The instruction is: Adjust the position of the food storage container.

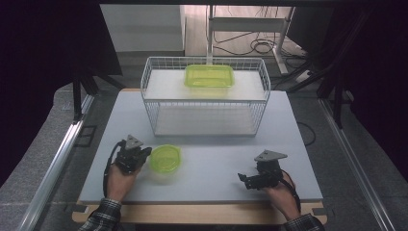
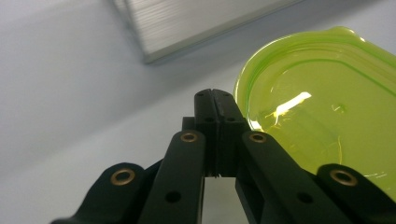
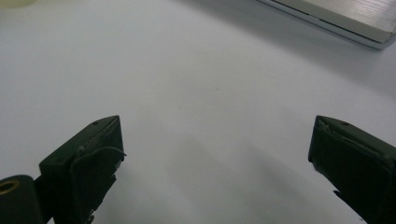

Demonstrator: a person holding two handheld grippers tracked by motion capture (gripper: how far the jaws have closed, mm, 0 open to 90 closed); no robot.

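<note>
The left claw (image 1: 144,155) sits at the near left of the counter (image 1: 216,168), held in the person's left hand (image 1: 120,179), its jaws pressed together with nothing between them. In the left gripper view the closed tips (image 2: 215,109) lie just beside the rim of a small green container (image 2: 322,121), to that container's left; whether they touch the rim I cannot tell. From the high view the small green container (image 1: 165,160) stands upright on the counter, open side up, right next to the left claw and well in front of a white wire basket (image 1: 204,96).

The right claw (image 1: 244,179) rests at the near right of the counter in the person's right hand (image 1: 281,195), well apart from the small container. Its jaws stand wide apart over bare counter, with nothing between them, as the right gripper view (image 3: 215,158) shows.

The wire basket stands at the far middle of the counter. A larger green rectangular container (image 1: 210,76) lies on a white shelf in the basket's upper part, towards the back.
</note>
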